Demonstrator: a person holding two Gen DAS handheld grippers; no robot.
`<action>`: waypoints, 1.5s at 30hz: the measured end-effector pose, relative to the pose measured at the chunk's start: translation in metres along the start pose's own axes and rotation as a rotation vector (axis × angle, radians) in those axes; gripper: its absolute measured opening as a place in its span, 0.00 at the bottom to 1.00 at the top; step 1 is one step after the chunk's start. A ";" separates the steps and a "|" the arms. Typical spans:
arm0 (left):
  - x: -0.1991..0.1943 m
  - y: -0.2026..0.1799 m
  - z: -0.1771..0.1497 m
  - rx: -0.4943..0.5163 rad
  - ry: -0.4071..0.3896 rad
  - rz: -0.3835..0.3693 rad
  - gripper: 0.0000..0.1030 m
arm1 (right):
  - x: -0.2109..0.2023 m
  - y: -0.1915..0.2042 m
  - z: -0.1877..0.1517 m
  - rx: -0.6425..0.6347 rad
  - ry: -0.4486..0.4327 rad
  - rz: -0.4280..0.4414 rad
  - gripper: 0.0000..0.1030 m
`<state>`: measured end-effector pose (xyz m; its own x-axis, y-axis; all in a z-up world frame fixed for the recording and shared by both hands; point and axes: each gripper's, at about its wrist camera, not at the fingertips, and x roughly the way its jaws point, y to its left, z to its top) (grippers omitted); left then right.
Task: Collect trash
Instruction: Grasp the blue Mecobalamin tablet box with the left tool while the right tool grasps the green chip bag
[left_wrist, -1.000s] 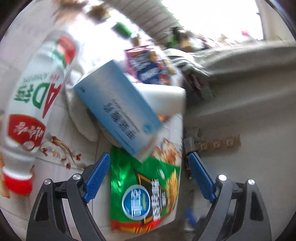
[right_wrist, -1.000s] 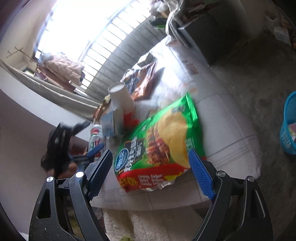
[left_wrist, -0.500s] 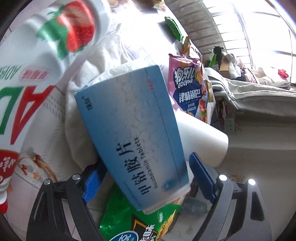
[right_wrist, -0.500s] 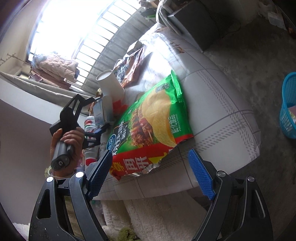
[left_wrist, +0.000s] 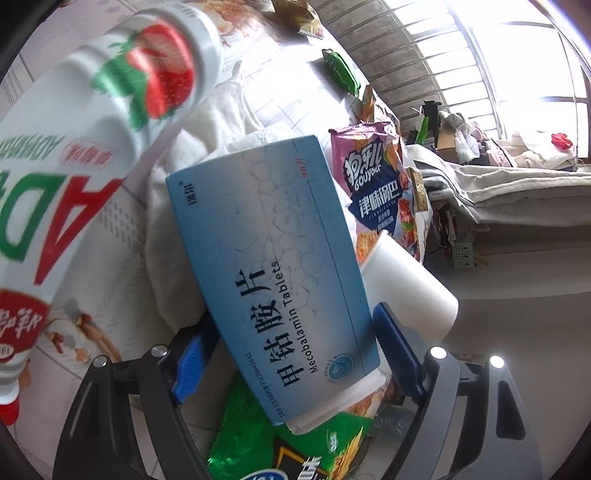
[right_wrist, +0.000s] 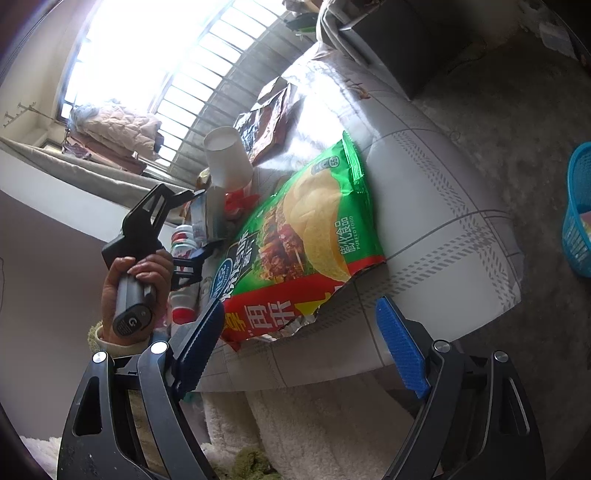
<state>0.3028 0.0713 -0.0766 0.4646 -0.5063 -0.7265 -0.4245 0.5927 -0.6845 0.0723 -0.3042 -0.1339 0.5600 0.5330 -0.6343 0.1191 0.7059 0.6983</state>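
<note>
A blue medicine box lies tilted on the heap, between the fingers of my left gripper, whose jaws are closing around its lower end; the pads stand right beside its edges. Under the box lie a green chip bag and a white paper cup. A white strawberry-drink bottle lies to the left. In the right wrist view my right gripper hangs open over the table's near edge, just short of the torn end of the green chip bag. A hand holds the left gripper by the box.
A pink-and-blue snack bag and a white cloth lie behind the box. A dark snack bag sits farther along the tiled table. A blue basket stands on the floor at the right. A fluffy rug lies below the table.
My left gripper has dropped and come forward until the blue box fills the gap between its fingers, and it has rolled. The right gripper has hardly moved.
</note>
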 end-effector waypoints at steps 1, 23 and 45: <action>-0.003 0.002 -0.002 0.006 0.007 -0.009 0.77 | 0.000 0.000 -0.001 0.004 0.001 0.004 0.78; -0.030 0.002 -0.100 0.581 0.117 0.009 0.76 | 0.016 -0.020 -0.014 0.216 0.090 0.154 0.70; -0.027 0.001 -0.135 0.708 0.126 0.010 0.75 | 0.009 -0.052 -0.023 0.358 -0.029 0.215 0.23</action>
<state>0.1854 0.0012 -0.0663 0.3514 -0.5416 -0.7636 0.1976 0.8402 -0.5050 0.0523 -0.3255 -0.1835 0.6257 0.6331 -0.4557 0.2717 0.3707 0.8881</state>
